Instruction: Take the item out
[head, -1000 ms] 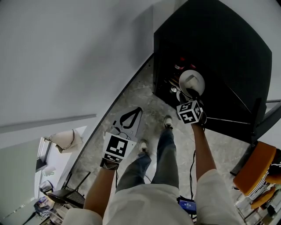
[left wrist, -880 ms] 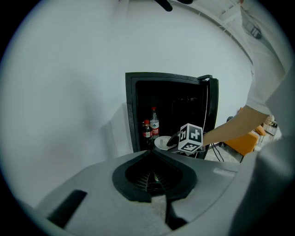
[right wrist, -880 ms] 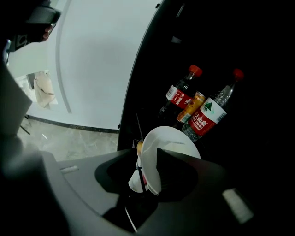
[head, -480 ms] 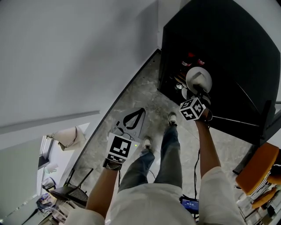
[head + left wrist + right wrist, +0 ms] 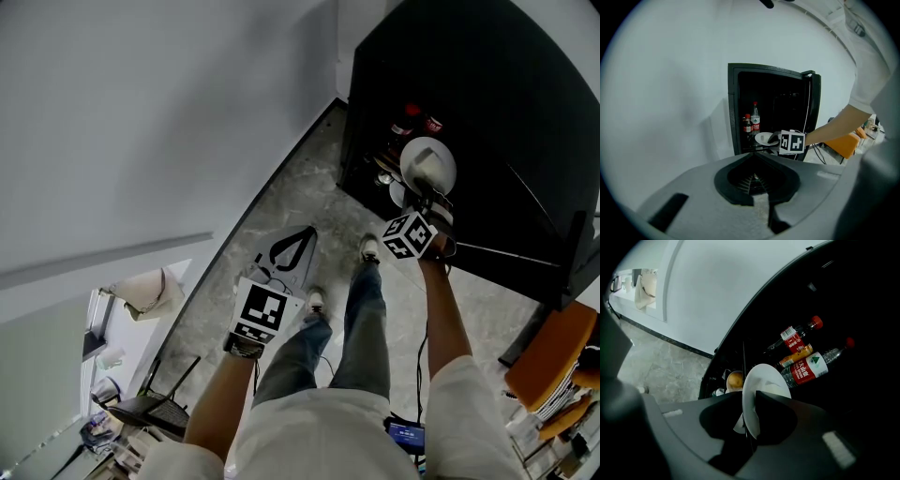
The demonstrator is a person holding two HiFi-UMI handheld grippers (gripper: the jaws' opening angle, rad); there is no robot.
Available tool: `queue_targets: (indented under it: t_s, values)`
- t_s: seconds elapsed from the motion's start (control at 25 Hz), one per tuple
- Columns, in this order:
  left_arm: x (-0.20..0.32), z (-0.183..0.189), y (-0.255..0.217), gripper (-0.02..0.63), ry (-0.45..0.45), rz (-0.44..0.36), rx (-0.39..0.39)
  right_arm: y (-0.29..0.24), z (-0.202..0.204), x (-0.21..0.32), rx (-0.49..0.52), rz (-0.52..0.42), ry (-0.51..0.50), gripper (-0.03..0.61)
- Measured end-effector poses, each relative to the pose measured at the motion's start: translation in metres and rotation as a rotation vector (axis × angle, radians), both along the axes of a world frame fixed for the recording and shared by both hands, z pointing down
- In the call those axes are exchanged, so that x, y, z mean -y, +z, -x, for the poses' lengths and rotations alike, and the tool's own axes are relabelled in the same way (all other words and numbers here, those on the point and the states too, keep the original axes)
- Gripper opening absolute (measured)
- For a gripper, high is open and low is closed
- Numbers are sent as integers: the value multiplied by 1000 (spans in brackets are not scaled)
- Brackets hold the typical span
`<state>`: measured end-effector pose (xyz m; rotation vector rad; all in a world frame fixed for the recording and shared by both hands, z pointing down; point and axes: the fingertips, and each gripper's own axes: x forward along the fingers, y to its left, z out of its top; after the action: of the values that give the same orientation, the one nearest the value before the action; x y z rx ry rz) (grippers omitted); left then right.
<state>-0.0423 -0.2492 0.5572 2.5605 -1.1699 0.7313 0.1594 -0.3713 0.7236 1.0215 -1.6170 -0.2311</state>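
Observation:
A white plate stands on edge at the mouth of a black cabinet. My right gripper reaches in from below it. In the right gripper view the plate sits between the two jaws of my right gripper, which are closing and touch it on both sides. My left gripper hangs low over the floor, away from the cabinet, with nothing in it. In its own view the left gripper has its jaws together, and the plate shows far off.
Behind the plate, inside the cabinet, are a water bottle, a dark sauce bottle, an orange-labelled bottle and a yellow round item. An orange chair stands at the right. A grey wall runs along the stone floor.
The right gripper has stayed at the plate in the cabinet mouth, edging slightly further in. The left gripper has hardly moved. The head view has shifted a little.

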Motion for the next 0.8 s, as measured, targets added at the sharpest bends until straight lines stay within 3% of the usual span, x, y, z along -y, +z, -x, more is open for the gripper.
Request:
queue_targets:
  t_s: [0.48,0.64,0.8]
  values:
    - [-1,4,1,3,-19,-4,-19,-20,6,-21,-69,-102,-70,37]
    - [-1,2,-3,3,-19,-13,-23,-36,2,-21,-125,-164,-95,11]
    - [0,2,-5,3,-20,-20,-23,-35,-1,-25,-170,-170,-129,11]
